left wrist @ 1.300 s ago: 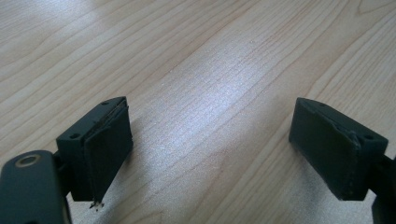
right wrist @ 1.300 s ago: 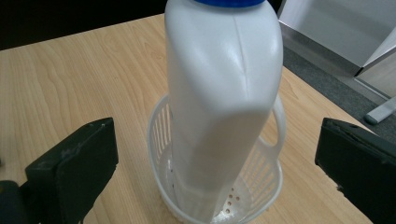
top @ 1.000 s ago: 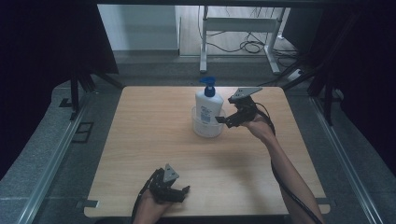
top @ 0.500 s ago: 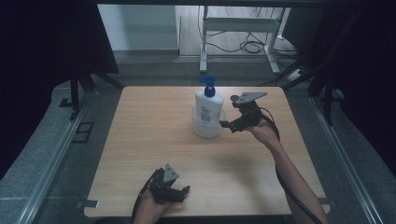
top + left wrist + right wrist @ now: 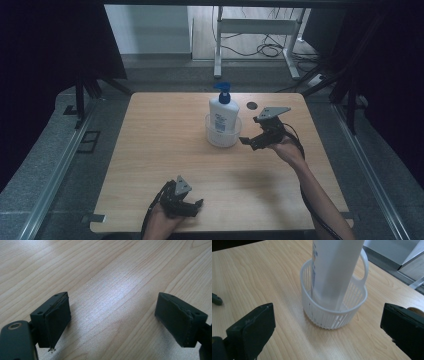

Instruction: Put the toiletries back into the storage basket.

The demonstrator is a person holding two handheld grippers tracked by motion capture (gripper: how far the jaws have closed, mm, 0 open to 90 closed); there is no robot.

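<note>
A white pump bottle (image 5: 223,111) with a blue pump head stands upright inside a small white slatted basket (image 5: 221,135) near the middle back of the wooden table (image 5: 165,145). In the right gripper view the bottle (image 5: 335,270) rises out of the basket (image 5: 329,315), which has a loop handle on its far side. My right gripper (image 5: 248,141) hangs open just right of the basket, apart from it, jaws wide with nothing between them. My left gripper (image 5: 192,207) rests open at the table's front edge; between its jaws lies bare wood (image 5: 112,307).
A round dark hole (image 5: 251,105) sits in the tabletop behind the right gripper. Beyond the table's far edge stand a metal frame (image 5: 255,30) and cables on the floor. Grey floor with rails runs along both sides.
My right gripper has drawn back to the right and slightly down, away from the bottle and basket. The left gripper has stayed put.
</note>
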